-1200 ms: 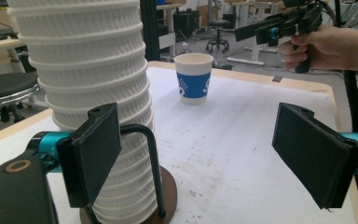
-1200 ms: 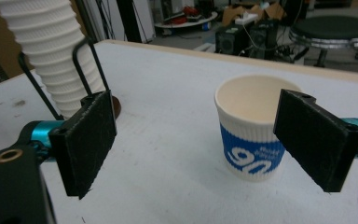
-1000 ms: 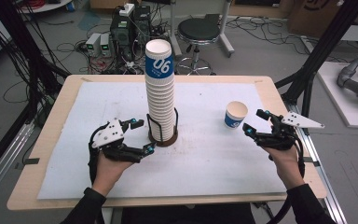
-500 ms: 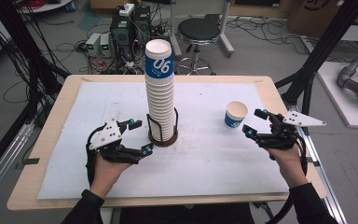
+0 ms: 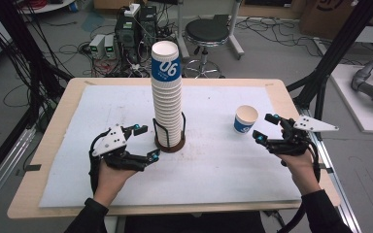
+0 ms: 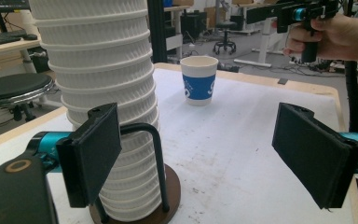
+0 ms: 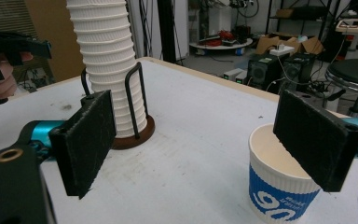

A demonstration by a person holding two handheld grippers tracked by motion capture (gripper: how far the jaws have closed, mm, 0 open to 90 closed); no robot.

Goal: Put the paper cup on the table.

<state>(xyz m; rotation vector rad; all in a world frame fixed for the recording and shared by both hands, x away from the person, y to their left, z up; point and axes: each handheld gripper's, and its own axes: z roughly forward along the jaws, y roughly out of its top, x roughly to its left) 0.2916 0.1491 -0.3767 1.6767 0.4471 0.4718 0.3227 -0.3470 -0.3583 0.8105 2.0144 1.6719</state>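
Two tongs hover low over the desk (image 5: 68, 126), both with jaws apart and nothing between the pads. In the high view the left tongs (image 5: 143, 143) sit at lower left of centre, just beside the cup stack (image 5: 167, 102), which rises tall at mid-frame from a wire holder (image 5: 170, 138) on a round brown base. In the left gripper view the stack and a holder bar stand right behind the left-hand jaw, close but not gripped. The right tongs (image 5: 267, 128) sit at the right of the high view, just beside a single cup (image 5: 245, 119) with a blue band, standing upright and apart from the stack. In the right gripper view that cup sits at lower right, partly behind one jaw. Beyond the desk, at the top of the frame, are a stool (image 5: 206, 34), boxes and cables on the floor.
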